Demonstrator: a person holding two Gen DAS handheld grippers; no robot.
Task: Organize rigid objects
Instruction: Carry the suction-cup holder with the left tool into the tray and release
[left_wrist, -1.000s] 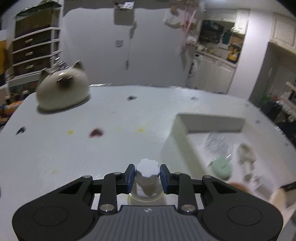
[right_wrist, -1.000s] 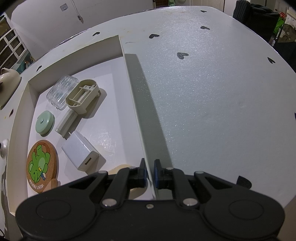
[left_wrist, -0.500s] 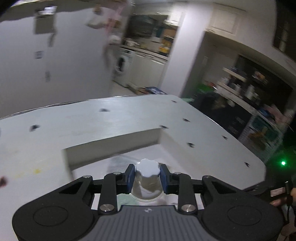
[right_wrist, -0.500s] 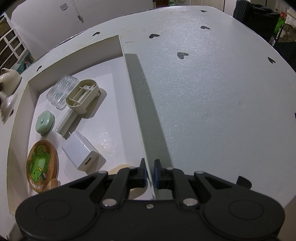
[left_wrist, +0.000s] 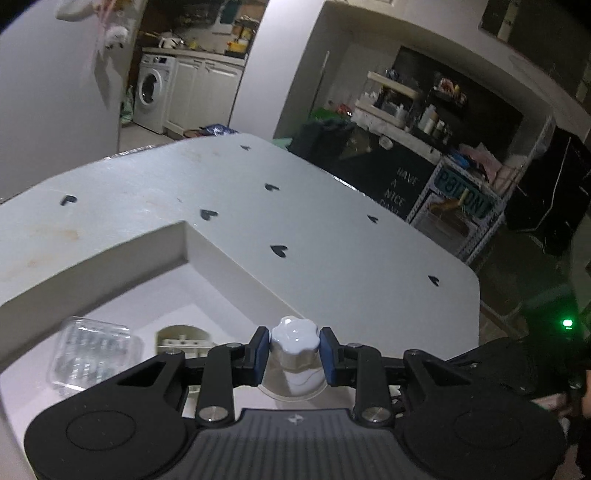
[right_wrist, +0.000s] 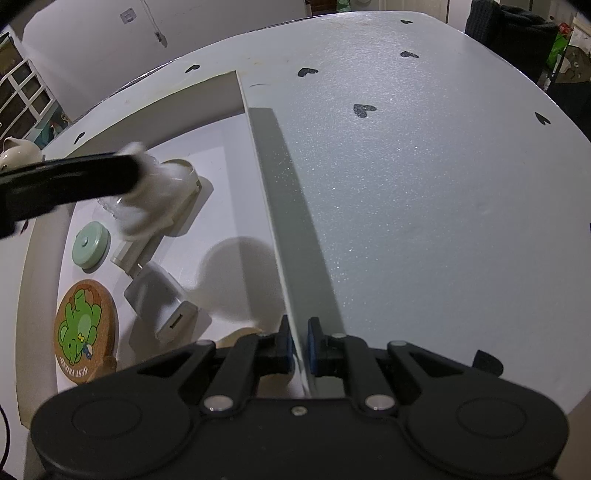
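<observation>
My left gripper (left_wrist: 294, 350) is shut on a small white bottle with a scalloped cap (left_wrist: 294, 336) and holds it above the inside of the white box (left_wrist: 92, 266). In the right wrist view the bottle (right_wrist: 151, 195) shows blurred over the box's contents. My right gripper (right_wrist: 300, 347) is shut on the box's right wall (right_wrist: 280, 206) near its front end. Inside lie a clear plastic case (left_wrist: 92, 354), a beige holder (left_wrist: 183, 338), a green round tin (right_wrist: 89, 245), a white charger (right_wrist: 160, 299) and a cork frog coaster (right_wrist: 84, 330).
The white table (right_wrist: 424, 184) with black heart marks extends to the right of the box. A cream cat-shaped object (right_wrist: 18, 153) sits at the far left. Shelves and a dark cabinet (left_wrist: 424, 155) stand beyond the table's far edge.
My left gripper has swung right with the bottle, from over the table near the cat object to above the box. The right gripper has held still on the wall.
</observation>
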